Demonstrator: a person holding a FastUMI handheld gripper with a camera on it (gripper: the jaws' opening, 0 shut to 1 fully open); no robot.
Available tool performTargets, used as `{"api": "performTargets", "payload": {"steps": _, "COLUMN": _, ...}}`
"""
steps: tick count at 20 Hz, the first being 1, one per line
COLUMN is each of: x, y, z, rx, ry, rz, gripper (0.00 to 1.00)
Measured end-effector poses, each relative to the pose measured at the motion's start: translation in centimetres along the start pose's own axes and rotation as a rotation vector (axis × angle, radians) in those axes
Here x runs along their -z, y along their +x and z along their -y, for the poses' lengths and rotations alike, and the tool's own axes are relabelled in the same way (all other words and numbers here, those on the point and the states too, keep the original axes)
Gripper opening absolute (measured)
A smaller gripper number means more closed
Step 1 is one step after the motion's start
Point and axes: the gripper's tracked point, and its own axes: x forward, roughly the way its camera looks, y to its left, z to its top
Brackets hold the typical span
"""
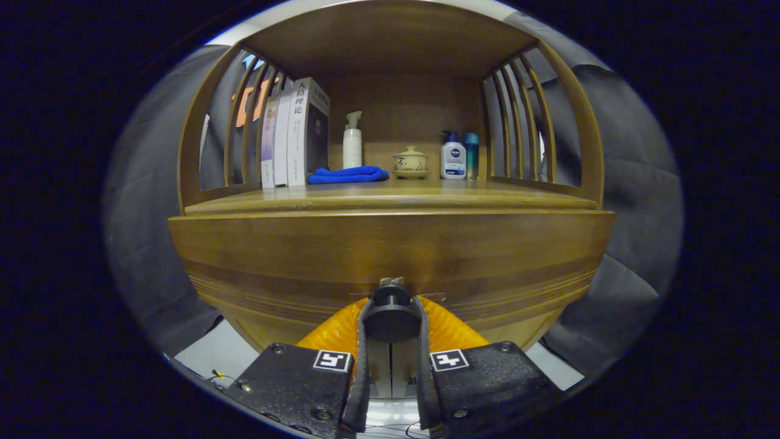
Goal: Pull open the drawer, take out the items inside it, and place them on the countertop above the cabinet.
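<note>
My gripper (390,317) pinches the round knob (390,305) at the middle of the drawer front (390,256), both fingers pressed on its sides. The countertop (390,198) above has bare room along its front edge; books (292,137), cloth (348,175) and bottles (453,157) line its back. Drawer contents hidden

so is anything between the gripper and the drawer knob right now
Nothing visible is. The hand-held gripper already has the drawer knob between its two fingers, which press on it from both sides. The drawer front looks closed, so the items inside are hidden behind it.
</note>
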Motion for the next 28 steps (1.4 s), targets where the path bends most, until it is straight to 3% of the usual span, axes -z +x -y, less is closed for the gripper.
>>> {"api": "performTargets", "payload": {"steps": 28, "x": 0.08, "y": 0.33, "z": -0.18, "rx": -0.005, "ry": 0.028, "rz": -0.001, "gripper": 0.34}}
